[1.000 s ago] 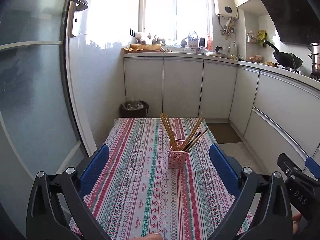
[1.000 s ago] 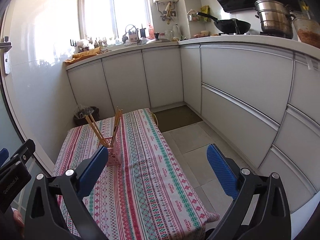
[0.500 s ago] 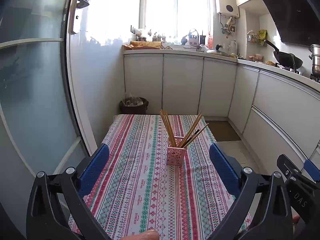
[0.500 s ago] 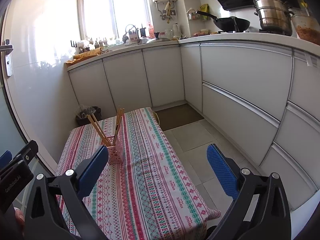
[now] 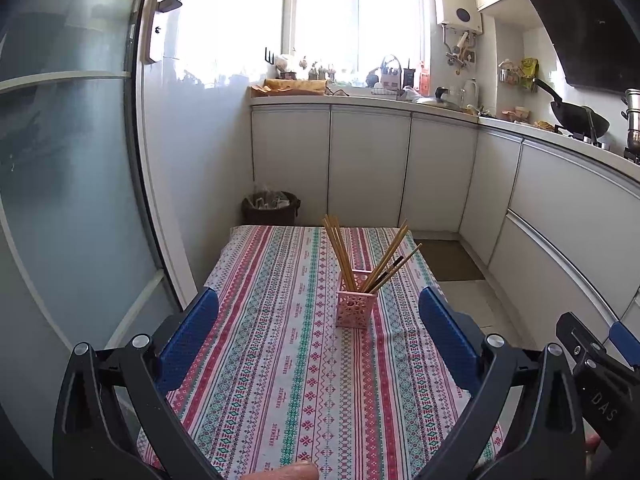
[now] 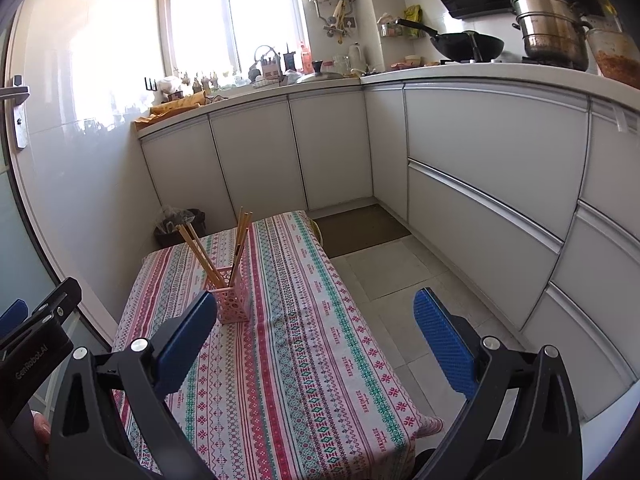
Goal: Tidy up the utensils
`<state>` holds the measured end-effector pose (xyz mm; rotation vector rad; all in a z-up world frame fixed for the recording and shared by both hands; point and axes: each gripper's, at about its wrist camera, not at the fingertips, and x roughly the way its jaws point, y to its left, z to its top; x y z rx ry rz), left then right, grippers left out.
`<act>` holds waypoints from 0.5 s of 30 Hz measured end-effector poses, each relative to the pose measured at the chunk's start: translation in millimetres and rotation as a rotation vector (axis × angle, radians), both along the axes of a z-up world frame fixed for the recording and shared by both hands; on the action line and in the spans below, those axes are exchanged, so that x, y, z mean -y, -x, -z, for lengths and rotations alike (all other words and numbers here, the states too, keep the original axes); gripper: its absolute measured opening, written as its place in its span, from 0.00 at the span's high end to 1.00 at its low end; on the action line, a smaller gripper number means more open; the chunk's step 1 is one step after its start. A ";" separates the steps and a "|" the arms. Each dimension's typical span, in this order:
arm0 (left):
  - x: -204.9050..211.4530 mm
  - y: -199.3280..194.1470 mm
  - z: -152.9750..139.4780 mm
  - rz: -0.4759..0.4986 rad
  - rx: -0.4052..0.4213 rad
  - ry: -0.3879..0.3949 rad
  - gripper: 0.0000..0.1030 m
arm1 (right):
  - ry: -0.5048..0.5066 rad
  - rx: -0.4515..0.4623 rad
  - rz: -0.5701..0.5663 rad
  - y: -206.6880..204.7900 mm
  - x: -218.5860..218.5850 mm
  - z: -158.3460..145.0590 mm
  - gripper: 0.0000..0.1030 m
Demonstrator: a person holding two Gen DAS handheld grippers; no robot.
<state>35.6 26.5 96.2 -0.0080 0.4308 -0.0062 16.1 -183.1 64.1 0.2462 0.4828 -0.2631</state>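
- Hanging over the near end of the table, the left gripper (image 5: pixel 318 320) has its blue-padded fingers (image 5: pixel 192 330) spread wide with nothing between them.
- The right gripper (image 6: pixel 316 320) is likewise spread and empty, its left pad over the cloth and its right pad (image 6: pixel 442 338) out past the table edge, above the floor tiles (image 6: pixel 384 276).
- A fingertip (image 5: pixel 286 472) shows at the bottom edge of the left wrist view.
- The table carries a striped patterned tablecloth (image 5: pixel 296 360) in red, green and white.
- A pink perforated holder (image 5: pixel 355 300) stands upright on the cloth around mid-table, beyond both grippers and touched by neither.
- Wooden chopsticks (image 5: pixel 340 248) stand in the holder, one bundle leaning left and another fanned right; a dark-tipped stick (image 5: pixel 390 268) lies among the right ones.
- Past the far table end, a dark waste bin (image 5: pixel 270 208) sits against the white cabinets (image 5: pixel 368 164).
- On the counter to the right are a black wok (image 6: pixel 466 46) and a steel pot (image 6: pixel 554 30).
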 end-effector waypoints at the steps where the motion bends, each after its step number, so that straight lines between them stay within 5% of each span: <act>1: 0.3 0.2 0.0 -0.001 0.000 -0.001 0.07 | -0.001 -0.001 -0.001 0.1 0.1 0.2 0.07; 15: -0.1 -0.5 0.8 -0.003 -0.016 -0.007 0.07 | -0.013 -0.014 -0.005 -3.5 1.6 1.1 0.07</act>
